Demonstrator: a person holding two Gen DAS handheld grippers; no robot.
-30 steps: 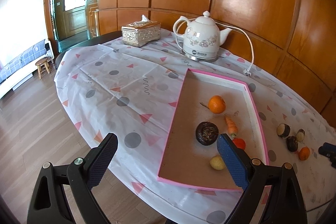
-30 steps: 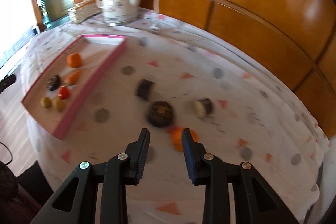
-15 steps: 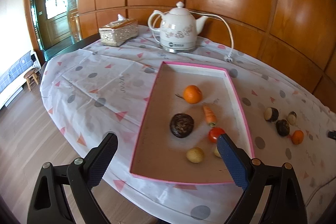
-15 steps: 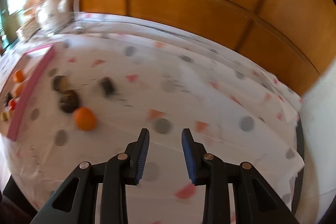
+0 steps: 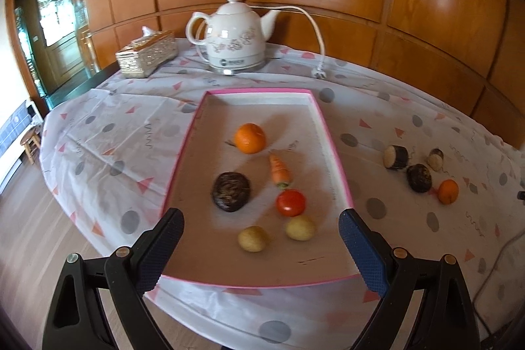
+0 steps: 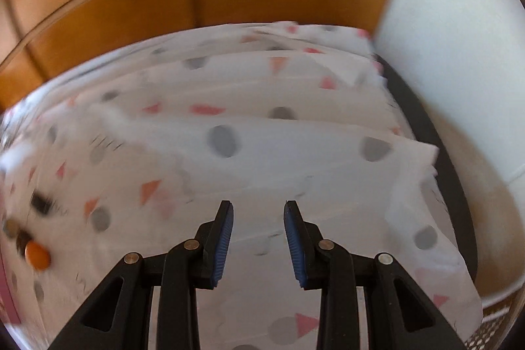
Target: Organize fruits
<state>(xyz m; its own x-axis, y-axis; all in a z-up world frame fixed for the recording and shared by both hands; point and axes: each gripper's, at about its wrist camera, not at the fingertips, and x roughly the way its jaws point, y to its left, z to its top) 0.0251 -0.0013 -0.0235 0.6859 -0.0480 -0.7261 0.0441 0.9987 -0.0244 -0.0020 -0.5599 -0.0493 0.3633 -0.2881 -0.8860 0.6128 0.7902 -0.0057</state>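
— Fruit count first: how many pieces sat in the pink-rimmed tray [image 5: 331, 133]?

— Six. One orange [image 5: 250, 138], one small carrot [image 5: 279, 169], one dark wrinkled round piece [image 5: 231, 191], one tomato [image 5: 290, 202], and two pale yellow round pieces [image 5: 252, 238] side by side at the near end. None of them touched another, though the tomato lay just beside one of the yellow ones.

— And outside it?

— Four lay on the patterned tablecloth [image 5: 108, 133] to the tray's right: a cut dark-skinned piece showing pale flesh [image 5: 396, 157], a smaller one like it [image 5: 435, 159], a dark round one [image 5: 419, 177], and a second orange [image 5: 448, 191]. They were bunched close together, well apart from the tray.

— Anything else on the table?

— One white kettle [image 5: 234, 36] with its cord, and one ornate tissue box [image 5: 146, 57], both beyond the tray.

— The grippers?

— The left gripper [image 5: 261, 238] hung over the tray's near end, jaws spread wide and empty. The right gripper [image 6: 258, 233] pointed at bare cloth, its jaws drawn near together with a narrow gap, gripping nothing; that view was blurred, with the orange at its far left edge.
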